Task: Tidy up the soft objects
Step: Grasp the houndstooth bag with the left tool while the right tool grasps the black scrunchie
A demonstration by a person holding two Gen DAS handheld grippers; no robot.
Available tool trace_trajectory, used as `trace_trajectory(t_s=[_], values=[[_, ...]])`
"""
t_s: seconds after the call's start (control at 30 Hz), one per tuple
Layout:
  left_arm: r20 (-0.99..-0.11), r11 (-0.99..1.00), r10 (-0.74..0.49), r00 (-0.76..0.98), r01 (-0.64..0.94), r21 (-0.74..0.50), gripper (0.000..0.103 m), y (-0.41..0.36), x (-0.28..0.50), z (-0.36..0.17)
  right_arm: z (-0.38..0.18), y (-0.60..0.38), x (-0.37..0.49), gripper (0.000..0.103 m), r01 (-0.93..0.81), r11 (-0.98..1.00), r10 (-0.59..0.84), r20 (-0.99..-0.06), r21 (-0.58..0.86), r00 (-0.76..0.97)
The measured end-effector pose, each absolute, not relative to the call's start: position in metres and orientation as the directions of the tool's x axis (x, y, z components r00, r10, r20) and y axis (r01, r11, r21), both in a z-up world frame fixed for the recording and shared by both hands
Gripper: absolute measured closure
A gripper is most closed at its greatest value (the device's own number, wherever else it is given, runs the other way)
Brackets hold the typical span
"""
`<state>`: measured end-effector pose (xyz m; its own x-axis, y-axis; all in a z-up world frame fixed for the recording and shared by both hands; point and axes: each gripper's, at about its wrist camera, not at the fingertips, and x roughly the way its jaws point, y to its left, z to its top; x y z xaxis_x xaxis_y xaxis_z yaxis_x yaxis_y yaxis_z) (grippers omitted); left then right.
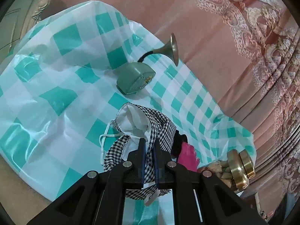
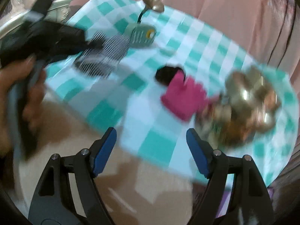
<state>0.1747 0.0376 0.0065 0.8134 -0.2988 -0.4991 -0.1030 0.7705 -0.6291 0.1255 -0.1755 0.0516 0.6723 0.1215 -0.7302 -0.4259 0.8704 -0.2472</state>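
Plainly the risk is snagging — the houndstooth cloth dangles loose and could drag the green horn gadget or slip free. The left gripper pinches it just above the checked tablecloth; the right gripper gapes wide, empty, near the pink cloth.

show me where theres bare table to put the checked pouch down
Bare checked tablecloth lies left of the green gramophone speaker and the houndstooth pouch in the left gripper. The right side is crowded: pink cloth, black item, brass ornament.
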Motion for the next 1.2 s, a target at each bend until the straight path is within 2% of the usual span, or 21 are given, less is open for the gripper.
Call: trace_trajectory(t_s=[0.23,0.57,0.87,1.0,1.03,1.07,1.1,1.13,1.2], values=[[-0.482,0.702,-0.288,0.827,-0.160,-0.694,0.096,0.057,0.166,-0.010,0.041,-0.112,0.204,0.024,-0.331,0.813,-0.069,-0.643,-0.480,0.763],[-0.478,0.691,-0.283,0.832,-0.170,-0.703,0.096,0.061,0.167,-0.016,0.000,-0.076,0.278,0.024,-0.333,0.702,-0.251,-0.657,-0.629,0.711],[-0.481,0.691,-0.283,0.829,-0.171,-0.702,0.096,0.061,0.167,-0.017,-0.026,-0.076,0.326,0.025,-0.332,0.691,-0.349,-0.699,-0.642,0.624],[-0.483,0.692,-0.282,0.829,-0.173,-0.700,0.096,0.060,0.168,-0.018,-0.024,-0.083,0.338,0.025,-0.319,0.740,-0.330,-0.733,-0.593,0.596],[-0.483,0.692,-0.281,0.829,-0.174,-0.701,0.096,0.061,0.168,-0.018,-0.023,-0.087,0.342,0.033,-0.314,0.759,-0.320,-0.747,-0.571,0.583],[-0.484,0.692,-0.280,0.829,-0.175,-0.701,0.096,0.061,0.168,-0.018,-0.024,-0.089,0.345,0.057,-0.310,0.772,-0.316,-0.758,-0.555,0.571],[-0.483,0.691,-0.280,0.829,-0.175,-0.701,0.096,0.061,0.168,-0.018,-0.028,-0.094,0.349,0.069,-0.301,0.790,-0.314,-0.774,-0.535,0.550],[-0.483,0.692,-0.280,0.830,-0.174,-0.700,0.096,0.060,0.168,-0.018,-0.031,-0.096,0.349,0.076,-0.295,0.793,-0.314,-0.774,-0.532,0.550],[-0.484,0.695,-0.280,0.829,-0.172,-0.698,0.096,0.060,0.169,-0.019,-0.034,-0.094,0.344,0.081,-0.295,0.781,-0.314,-0.753,-0.551,0.578]])
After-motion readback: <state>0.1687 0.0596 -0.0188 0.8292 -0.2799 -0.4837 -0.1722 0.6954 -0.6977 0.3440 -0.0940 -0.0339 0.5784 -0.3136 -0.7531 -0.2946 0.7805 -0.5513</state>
